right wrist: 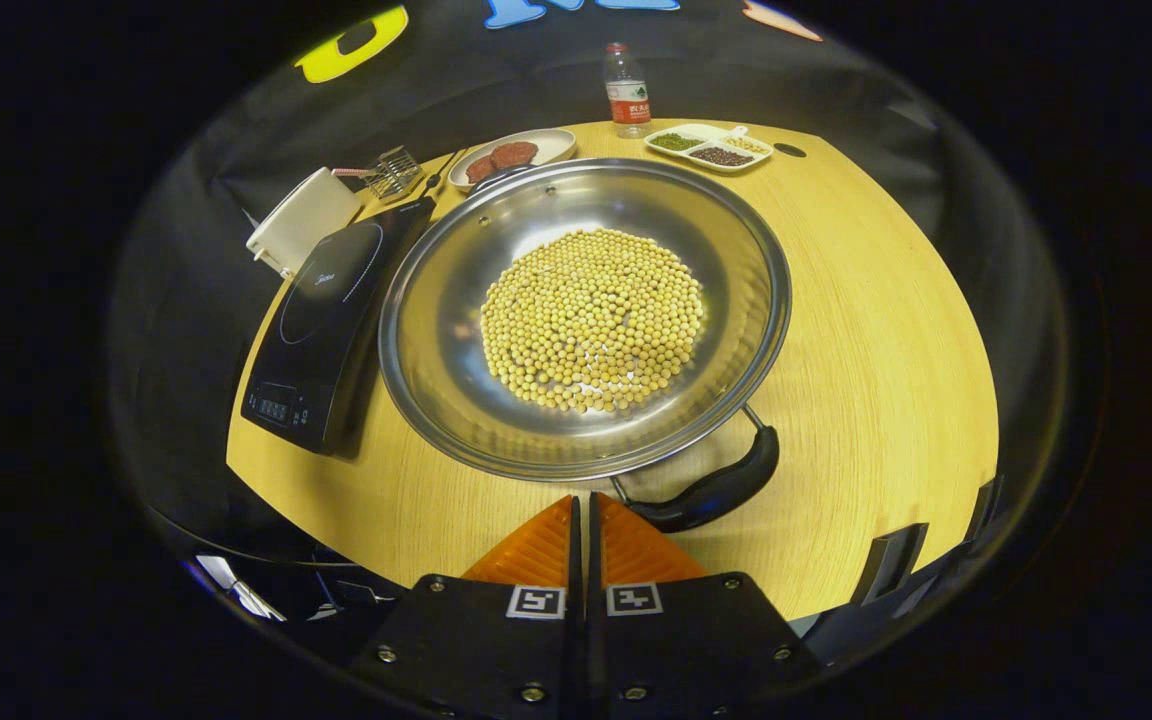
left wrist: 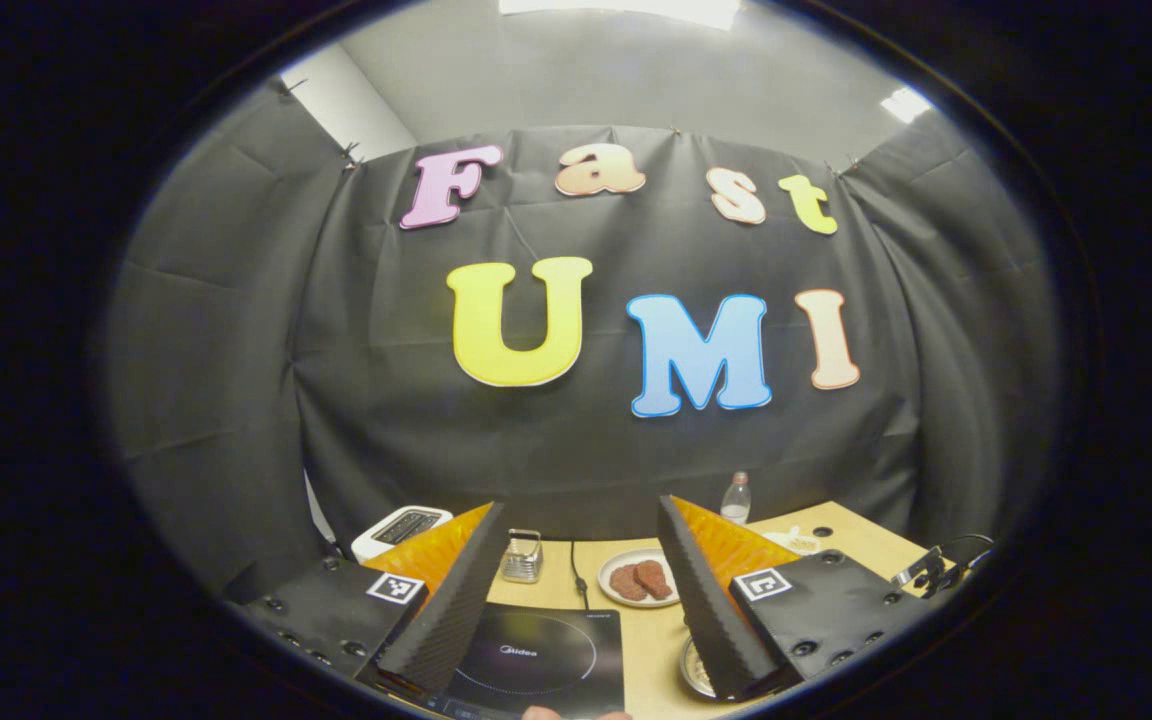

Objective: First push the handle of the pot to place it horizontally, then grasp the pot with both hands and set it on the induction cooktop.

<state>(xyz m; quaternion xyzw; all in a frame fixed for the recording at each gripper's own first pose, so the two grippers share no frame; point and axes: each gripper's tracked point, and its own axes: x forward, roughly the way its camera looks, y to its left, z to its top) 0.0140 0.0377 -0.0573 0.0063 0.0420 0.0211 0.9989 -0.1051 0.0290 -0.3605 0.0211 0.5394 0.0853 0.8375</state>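
Left gripper (left wrist: 576,600): we see its fingers spread wide apart, grasping nothing, raised over the near edge of the table.
Right gripper (right wrist: 584,520): we see its two fingers pressed flat together with nothing between them, tips just short of the pot's rim at 6 o'clock.
Pot (right wrist: 456,300): a wide steel pan holding a heap of yellow beans (right wrist: 591,320), standing on the wooden table (right wrist: 886,330).
Handle (right wrist: 711,490): dark, at about 5 o'clock on the pot's rim, lying just right of the right gripper's tips.
Cooktop (right wrist: 321,330): black, flat on the table at the pot's 9 o'clock, its edge just beside the rim.
Beyond the pot: we see a plate of meat (right wrist: 506,155) at 11 o'clock, a bottle (right wrist: 626,90) at 12 o'clock, and a divided tray (right wrist: 711,147) at 1 o'clock.
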